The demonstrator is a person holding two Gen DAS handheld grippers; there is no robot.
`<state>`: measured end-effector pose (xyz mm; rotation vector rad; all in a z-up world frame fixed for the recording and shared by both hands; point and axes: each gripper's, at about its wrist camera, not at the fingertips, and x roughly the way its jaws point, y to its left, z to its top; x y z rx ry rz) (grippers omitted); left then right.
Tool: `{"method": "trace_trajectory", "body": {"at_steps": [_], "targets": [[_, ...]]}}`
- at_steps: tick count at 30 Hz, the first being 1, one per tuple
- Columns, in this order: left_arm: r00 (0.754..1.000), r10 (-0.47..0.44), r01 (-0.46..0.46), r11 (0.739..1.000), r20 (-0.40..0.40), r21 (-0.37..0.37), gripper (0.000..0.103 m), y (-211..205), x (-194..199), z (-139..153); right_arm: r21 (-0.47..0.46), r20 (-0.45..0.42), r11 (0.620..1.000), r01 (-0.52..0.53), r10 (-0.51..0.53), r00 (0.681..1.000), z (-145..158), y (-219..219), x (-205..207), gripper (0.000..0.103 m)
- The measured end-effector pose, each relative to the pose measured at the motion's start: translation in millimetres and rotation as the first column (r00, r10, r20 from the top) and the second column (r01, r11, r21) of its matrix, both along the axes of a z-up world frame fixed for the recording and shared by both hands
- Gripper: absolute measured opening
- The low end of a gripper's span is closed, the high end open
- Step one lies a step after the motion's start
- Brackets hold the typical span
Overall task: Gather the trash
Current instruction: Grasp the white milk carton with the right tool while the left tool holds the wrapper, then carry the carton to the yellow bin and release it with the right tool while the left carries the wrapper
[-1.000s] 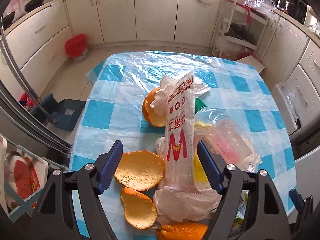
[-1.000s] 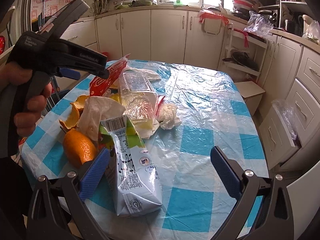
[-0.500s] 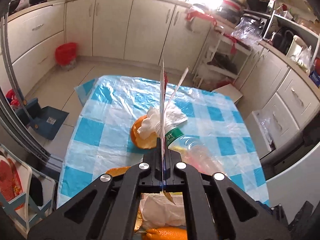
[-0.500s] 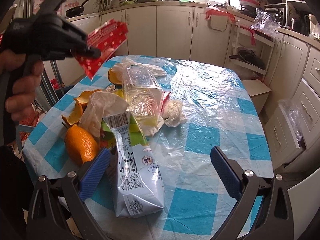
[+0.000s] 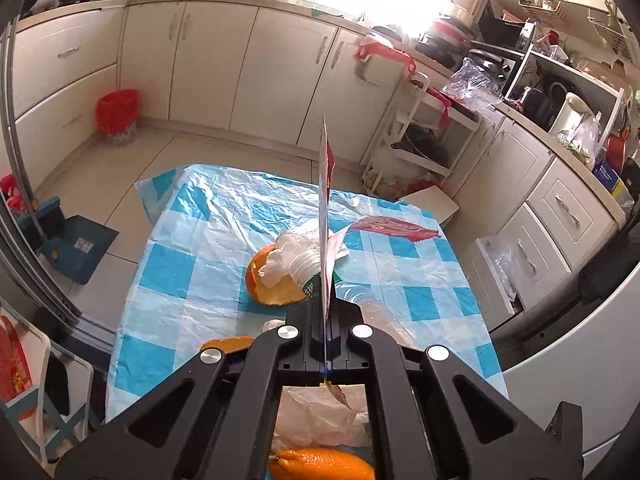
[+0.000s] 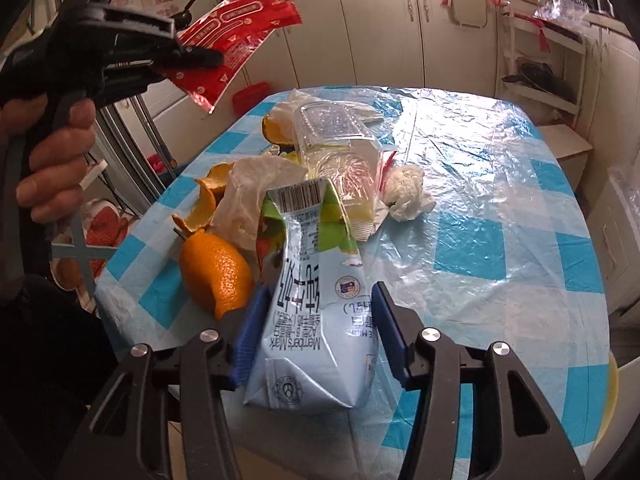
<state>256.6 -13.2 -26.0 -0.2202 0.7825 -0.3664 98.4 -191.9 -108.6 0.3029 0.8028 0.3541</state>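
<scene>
Cream-cabinet kitchen, bright window at twelve o'clock; blue-and-white checked table (image 6: 500, 264) under clear plastic, trash heaped toward nine o'clock in the right wrist view. Left gripper (image 5: 325, 334) clamped fully shut on a red snack wrapper (image 6: 236, 40), held clear above the table at ten o'clock. Right gripper (image 6: 316, 332) straddling the milk carton (image 6: 312, 320), jaws just closing, blue pads near or barely at its sides; firm grip not yet certain. Likely step: securing the carton. Best done squeezing the flat sides squarely, low on the body, without nipping the orange (image 6: 218, 276) just beside the left pad at nine o'clock. Soft carton probably buckles, so lift only once pinched. Clear plastic bottle (image 6: 336, 148) and crumpled tissue (image 6: 408, 194) behind at twelve and one o'clock. Readable on carton: "Member's Mark", upside down, plus a barcode; other characters too distorted to read.
</scene>
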Motion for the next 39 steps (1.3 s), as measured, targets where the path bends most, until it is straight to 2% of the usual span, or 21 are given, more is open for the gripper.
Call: {"method": "trace_trajectory", "body": {"at_steps": [3, 5, 9, 12, 16, 19, 22, 24, 27, 28, 29, 31, 33, 35, 37, 39], "targets": [[1.0, -0.013, 0.014, 0.999, 0.015, -0.033, 0.0, -1, -3, 3, 0.117, -0.004, 0.993, 0.032, -0.031, 1.0, 3, -20, -4, 0.053], [0.999, -0.029, 0.031, 0.998, 0.025, -0.057, 0.0, -3, -5, 6, 0.156, 0.008, 0.986, 0.06, -0.062, 0.998, 10, -33, -9, 0.053], [0.996, -0.076, 0.079, 0.994, 0.039, -0.071, 0.0, -20, -11, 8, 0.157, 0.046, 0.974, 0.162, -0.171, 0.984, 24, -72, -28, 0.053], [0.991, -0.129, 0.132, 0.989, 0.041, -0.071, 0.0, -44, -16, 9, 0.131, 0.038, 0.949, 0.288, -0.295, 0.955, 25, -115, -47, 0.053], [0.972, -0.23, 0.233, 0.97, 0.048, -0.069, 0.0, -86, -33, 13, 0.111, -0.027, 0.873, 0.476, -0.476, 0.879, 8, -179, -74, 0.053], [0.951, -0.307, 0.309, 0.948, 0.033, -0.078, 0.0, -122, -49, 12, 0.067, -0.116, 0.809, 0.585, -0.576, 0.809, -17, -214, -87, 0.053], [0.919, -0.395, 0.394, 0.916, 0.003, -0.082, 0.0, -167, -72, 3, 0.016, -0.218, 0.758, 0.652, -0.634, 0.742, -45, -241, -90, 0.053], [0.898, -0.44, 0.436, 0.895, -0.02, -0.098, 0.0, -194, -87, -4, -0.021, -0.273, 0.742, 0.67, -0.649, 0.71, -61, -252, -87, 0.053], [0.869, -0.491, 0.48, 0.867, -0.066, -0.132, 0.0, -233, -106, -20, -0.081, -0.349, 0.703, 0.706, -0.684, 0.641, -78, -270, -79, 0.054], [0.86, -0.504, 0.49, 0.86, -0.081, -0.141, 0.0, -244, -111, -25, -0.084, -0.354, 0.689, 0.72, -0.696, 0.625, -77, -278, -80, 0.06], [0.853, -0.513, 0.498, 0.855, -0.093, -0.146, 0.0, -252, -116, -30, -0.083, -0.349, 0.676, 0.732, -0.708, 0.614, -71, -286, -80, 0.063], [0.838, -0.533, 0.516, 0.844, -0.116, -0.148, 0.0, -269, -127, -39, -0.08, -0.3, 0.665, 0.743, -0.727, 0.618, -50, -300, -84, 0.067], [0.824, -0.549, 0.532, 0.835, -0.139, -0.144, 0.0, -286, -136, -49, -0.073, -0.206, 0.659, 0.749, -0.744, 0.635, -19, -311, -91, 0.074], [0.812, -0.558, 0.54, 0.83, -0.17, -0.143, 0.0, -303, -141, -61, -0.048, -0.089, 0.643, 0.764, -0.765, 0.638, 8, -321, -103, 0.084], [0.801, -0.563, 0.544, 0.827, -0.206, -0.143, 0.0, -318, -144, -73, 0.004, 0.017, 0.623, 0.782, -0.782, 0.623, 27, -325, -117, 0.091], [0.787, -0.566, 0.551, 0.824, -0.244, -0.134, 0.0, -338, -148, -88, 0.066, 0.048, 0.602, 0.796, -0.799, 0.6, 31, -328, -126, 0.092]]}}
